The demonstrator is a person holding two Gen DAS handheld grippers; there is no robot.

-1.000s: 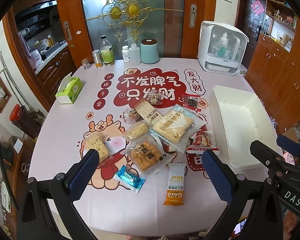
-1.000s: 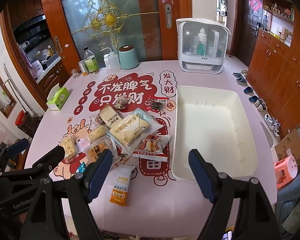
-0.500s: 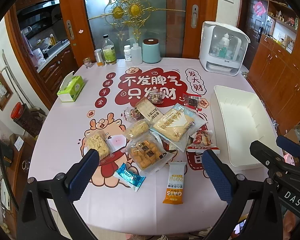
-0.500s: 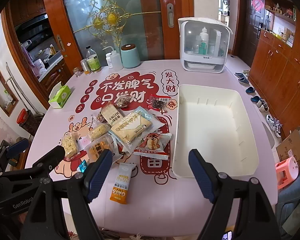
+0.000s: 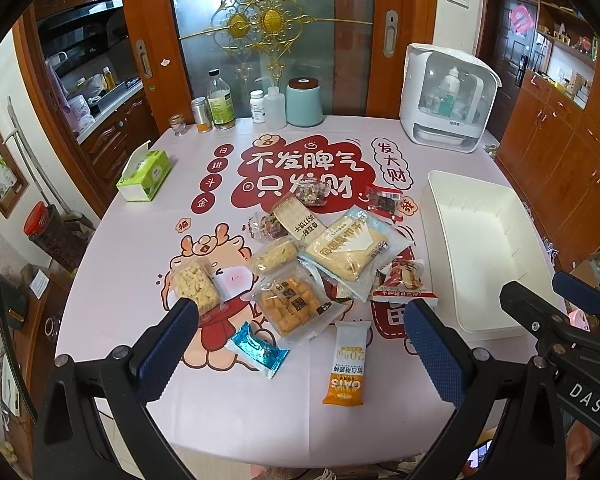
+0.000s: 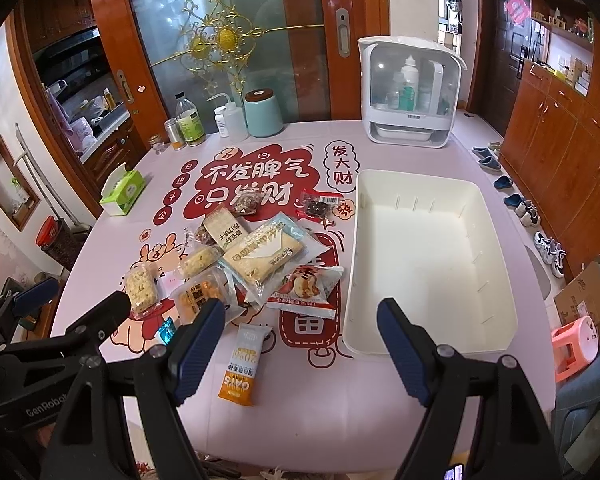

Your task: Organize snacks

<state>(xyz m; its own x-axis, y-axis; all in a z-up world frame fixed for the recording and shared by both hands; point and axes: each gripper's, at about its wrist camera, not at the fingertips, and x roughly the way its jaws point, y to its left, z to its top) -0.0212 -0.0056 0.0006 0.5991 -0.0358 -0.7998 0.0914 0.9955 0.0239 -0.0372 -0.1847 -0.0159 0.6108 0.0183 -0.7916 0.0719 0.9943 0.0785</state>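
The left gripper is seen with its jaws spread wide and nothing between them; the right gripper is likewise held wide open and empty. Both are held above the near edge of the counter, which is covered by a pink printed cloth.

The snacks are heaped at the centre of the counter. A large cream cracker pack is laid across the middle of the pile, with a pack of orange biscuits at its 7 o'clock and a red-and-white pastry pack at its 4 o'clock. An orange oat bar lies nearest the viewer, apart from the heap, and a blue foil sachet is found at its 9 o'clock. A puffed-rice bar is set at the heap's 9 o'clock.

An empty white bin is placed at the pile's 3 o'clock, just beside it. A green tissue box is seen at 10 o'clock, well apart.
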